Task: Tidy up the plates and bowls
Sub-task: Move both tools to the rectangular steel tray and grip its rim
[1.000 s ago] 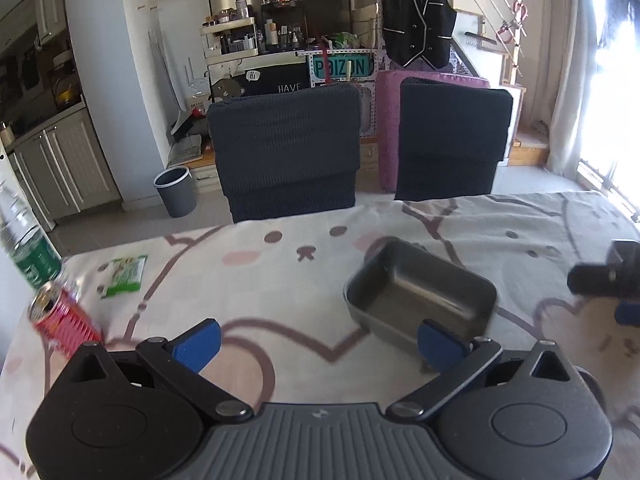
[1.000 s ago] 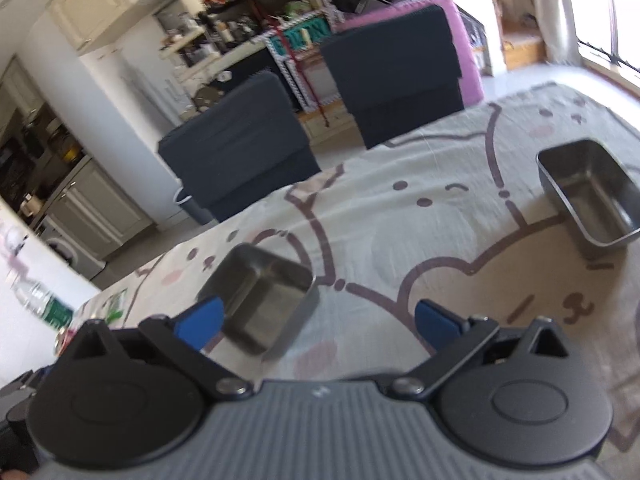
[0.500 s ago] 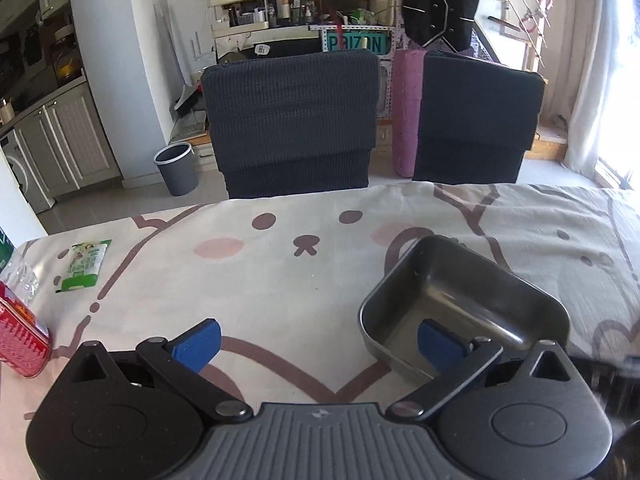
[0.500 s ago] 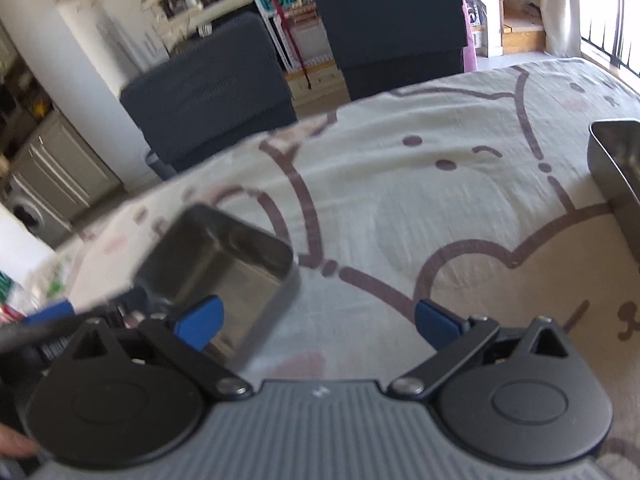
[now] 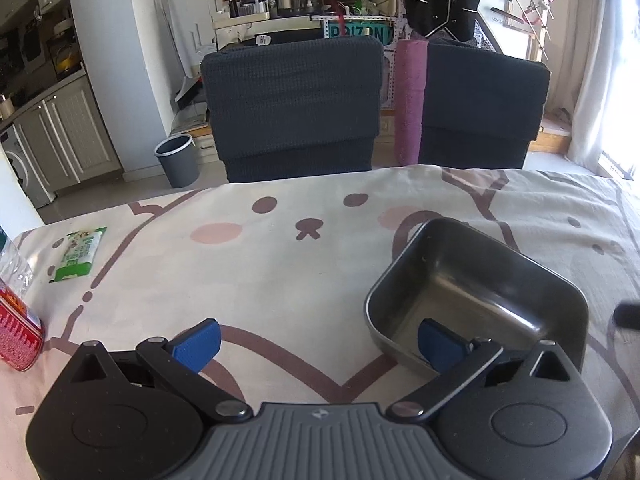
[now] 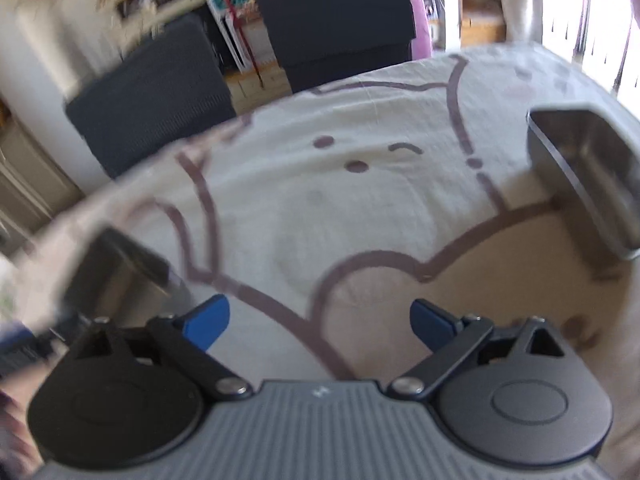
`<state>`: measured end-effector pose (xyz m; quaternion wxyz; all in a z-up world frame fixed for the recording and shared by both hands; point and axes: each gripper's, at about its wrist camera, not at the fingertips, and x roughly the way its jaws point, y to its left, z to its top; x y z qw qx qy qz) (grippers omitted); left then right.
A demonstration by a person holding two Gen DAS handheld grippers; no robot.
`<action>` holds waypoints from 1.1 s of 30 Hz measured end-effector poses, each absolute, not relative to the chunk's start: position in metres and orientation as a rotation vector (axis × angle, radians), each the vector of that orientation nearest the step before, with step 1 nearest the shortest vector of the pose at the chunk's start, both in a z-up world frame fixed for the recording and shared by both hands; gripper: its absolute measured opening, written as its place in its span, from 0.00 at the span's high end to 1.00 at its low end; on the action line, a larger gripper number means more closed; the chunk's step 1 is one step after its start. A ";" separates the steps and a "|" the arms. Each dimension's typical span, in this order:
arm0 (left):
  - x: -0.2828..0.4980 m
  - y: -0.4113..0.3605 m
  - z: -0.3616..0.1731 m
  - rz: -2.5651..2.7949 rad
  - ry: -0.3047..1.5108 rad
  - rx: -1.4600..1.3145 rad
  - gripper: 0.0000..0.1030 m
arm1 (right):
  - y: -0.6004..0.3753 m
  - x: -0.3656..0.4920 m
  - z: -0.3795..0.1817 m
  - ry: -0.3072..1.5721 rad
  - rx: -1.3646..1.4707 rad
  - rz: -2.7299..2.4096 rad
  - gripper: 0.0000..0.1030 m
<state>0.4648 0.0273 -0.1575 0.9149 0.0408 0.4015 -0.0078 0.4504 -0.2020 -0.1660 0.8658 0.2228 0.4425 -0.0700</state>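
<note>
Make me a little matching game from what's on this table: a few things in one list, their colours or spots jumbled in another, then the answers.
Things:
1. can
2. snack packet
3. metal tray
4. bin

Descriptions:
A. green and white, lying flat on the cloth
B. grey, on the floor behind the table
C. red, at the table's left edge
D. shiny steel, one blue finger of the left gripper inside its rim

Pairs: 1-C, 2-A, 3-D, 4-B
</note>
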 end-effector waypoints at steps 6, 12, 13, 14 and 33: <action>0.466 0.030 -0.157 -0.013 0.827 0.068 0.00 | -0.177 0.457 -0.162 0.889 0.535 0.016 0.04; 0.466 0.033 -0.158 -0.002 0.820 0.067 0.00 | -0.134 0.465 -0.172 0.969 0.414 0.064 0.04; 0.466 0.035 -0.158 0.006 0.817 0.064 0.00 | -0.130 0.466 -0.175 0.984 0.372 0.054 0.04; 0.466 0.037 -0.158 0.016 0.817 0.061 0.00 | -0.126 0.466 -0.176 0.993 0.331 0.044 0.04; 0.463 0.045 -0.154 -0.242 0.928 -0.161 0.62 | -0.164 0.467 -0.171 0.910 0.375 0.040 0.71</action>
